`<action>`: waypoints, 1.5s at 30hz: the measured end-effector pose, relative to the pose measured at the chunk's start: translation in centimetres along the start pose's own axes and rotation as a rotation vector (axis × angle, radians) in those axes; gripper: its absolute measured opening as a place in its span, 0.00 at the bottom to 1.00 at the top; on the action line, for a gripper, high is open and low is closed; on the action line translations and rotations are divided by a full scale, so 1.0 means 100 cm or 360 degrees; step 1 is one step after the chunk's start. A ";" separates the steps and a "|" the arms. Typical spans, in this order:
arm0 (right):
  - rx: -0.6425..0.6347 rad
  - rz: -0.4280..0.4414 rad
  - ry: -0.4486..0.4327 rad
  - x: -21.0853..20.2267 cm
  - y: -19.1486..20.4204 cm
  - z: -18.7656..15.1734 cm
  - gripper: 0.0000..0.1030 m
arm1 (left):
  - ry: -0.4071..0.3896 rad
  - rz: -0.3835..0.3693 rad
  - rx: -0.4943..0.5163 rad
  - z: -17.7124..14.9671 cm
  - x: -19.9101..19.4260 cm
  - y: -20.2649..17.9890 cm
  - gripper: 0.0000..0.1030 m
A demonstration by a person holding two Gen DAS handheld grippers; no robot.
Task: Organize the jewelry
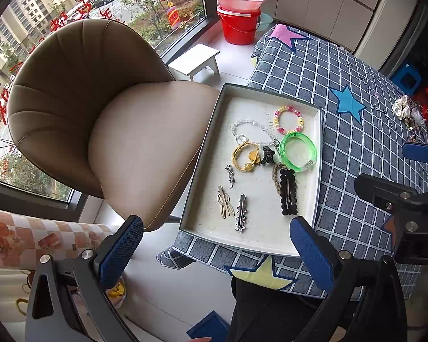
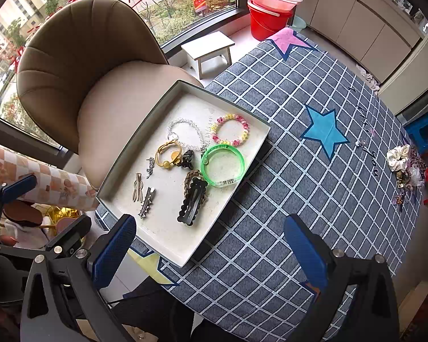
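A shallow white tray (image 1: 318, 154) (image 2: 259, 145) sits at the table's near-left edge. It holds a green bangle (image 1: 298, 151) (image 2: 222, 165), a pink-yellow bead bracelet (image 1: 288, 119) (image 2: 233, 129), a clear bead bracelet (image 2: 185, 131), a yellow hair tie (image 1: 245, 156) (image 2: 168, 154), a black snap clip (image 1: 288, 195) (image 2: 192, 201), and silver clips (image 1: 240, 212) (image 2: 146, 202). A pile of scrunchies and jewelry (image 1: 408, 111) (image 2: 403, 168) lies at the table's far right. My left gripper (image 1: 216, 245) and right gripper (image 2: 211, 245) are open and empty, held above the tray's near edge.
A brown padded chair (image 1: 100, 108) (image 2: 94, 65) stands left of the table. The grey checked tablecloth (image 2: 299, 185) has star patches. A white stool (image 1: 194, 59) and red bucket with a pink basin (image 1: 238, 14) stand by the window.
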State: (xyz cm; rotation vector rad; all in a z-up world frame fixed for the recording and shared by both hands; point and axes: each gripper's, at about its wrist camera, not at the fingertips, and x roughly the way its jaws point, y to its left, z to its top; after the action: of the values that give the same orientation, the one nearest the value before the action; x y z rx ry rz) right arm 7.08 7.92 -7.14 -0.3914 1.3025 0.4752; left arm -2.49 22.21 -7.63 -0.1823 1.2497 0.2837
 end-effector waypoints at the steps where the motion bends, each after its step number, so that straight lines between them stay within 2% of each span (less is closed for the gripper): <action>1: 0.0000 -0.0001 0.0002 0.000 0.000 0.000 1.00 | 0.0000 0.0000 0.0001 0.000 0.000 0.000 1.00; 45: 0.0006 -0.0004 -0.0001 0.000 0.003 -0.001 1.00 | 0.0008 0.0003 0.0008 -0.002 0.002 0.002 1.00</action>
State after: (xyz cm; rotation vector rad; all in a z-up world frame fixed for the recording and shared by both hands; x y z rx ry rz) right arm 6.84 8.14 -7.20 -0.3898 1.3018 0.4705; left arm -2.66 22.35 -7.89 -0.1776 1.2555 0.2820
